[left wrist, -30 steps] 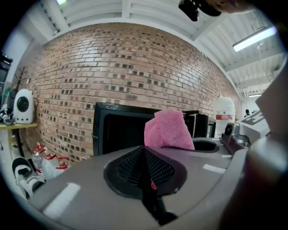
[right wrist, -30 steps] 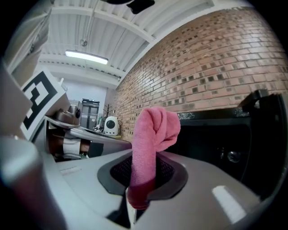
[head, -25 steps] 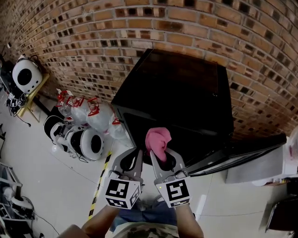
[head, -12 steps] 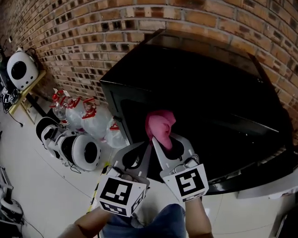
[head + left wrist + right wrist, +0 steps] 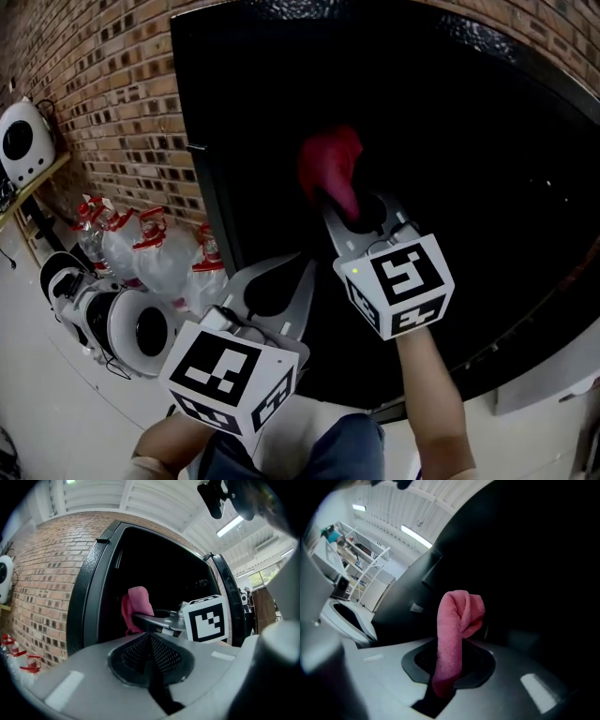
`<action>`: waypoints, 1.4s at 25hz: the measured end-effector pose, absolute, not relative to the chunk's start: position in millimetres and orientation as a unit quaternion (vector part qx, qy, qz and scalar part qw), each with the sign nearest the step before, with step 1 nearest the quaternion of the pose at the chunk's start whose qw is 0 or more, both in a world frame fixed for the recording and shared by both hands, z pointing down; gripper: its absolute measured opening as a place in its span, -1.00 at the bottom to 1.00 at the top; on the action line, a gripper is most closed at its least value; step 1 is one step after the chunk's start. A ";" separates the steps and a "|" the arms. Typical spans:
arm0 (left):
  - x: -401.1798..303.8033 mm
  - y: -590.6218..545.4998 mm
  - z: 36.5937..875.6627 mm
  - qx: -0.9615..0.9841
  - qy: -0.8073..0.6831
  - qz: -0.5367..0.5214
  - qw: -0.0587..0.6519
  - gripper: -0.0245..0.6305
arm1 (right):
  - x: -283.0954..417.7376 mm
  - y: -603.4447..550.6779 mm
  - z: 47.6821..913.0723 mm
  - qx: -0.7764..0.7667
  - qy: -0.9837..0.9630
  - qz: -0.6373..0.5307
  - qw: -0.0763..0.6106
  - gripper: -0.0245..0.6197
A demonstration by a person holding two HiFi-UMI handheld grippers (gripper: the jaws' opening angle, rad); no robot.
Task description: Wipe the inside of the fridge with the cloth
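Note:
The black fridge stands open, and its inside is dark with little detail showing. My right gripper is shut on a pink cloth and holds it up within the fridge opening. In the right gripper view the cloth rises folded from between the jaws of the right gripper against the dark inside. My left gripper hangs lower and to the left, outside the opening, shut on nothing. From the left gripper view I see the cloth just ahead, framed by the fridge.
A brick wall runs to the left of the fridge. Tied plastic bags and a round white machine lie on the floor at its foot. A grey panel shows at the lower right.
The view has closed in on the fridge. My right gripper has carried the cloth forward into the dark opening. The left gripper stays behind, still shut.

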State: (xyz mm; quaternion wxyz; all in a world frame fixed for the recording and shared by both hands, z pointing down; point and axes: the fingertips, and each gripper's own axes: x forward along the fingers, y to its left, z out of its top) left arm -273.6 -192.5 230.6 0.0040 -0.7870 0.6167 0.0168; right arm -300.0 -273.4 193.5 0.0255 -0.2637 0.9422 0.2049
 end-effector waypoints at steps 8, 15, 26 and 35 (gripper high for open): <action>-262.2 -202.8 249.3 -0.799 0.599 0.038 0.023 -0.90 | -299.5 -345.0 188.2 -0.331 0.916 0.227 0.019 -0.73; -257.4 -203.5 249.0 -0.795 0.604 0.036 0.024 -0.90 | -321.7 -396.5 185.0 -0.365 0.906 0.214 -0.004 -0.73; -264.5 -196.8 241.7 -0.791 0.609 0.053 0.041 -0.90 | -285.9 -422.6 176.8 -0.442 0.875 0.197 0.003 -0.73; -249.1 -204.1 242.0 -0.806 0.588 0.057 0.039 -0.90 | -194.5 -441.2 177.7 -0.543 0.823 0.166 0.011 -0.73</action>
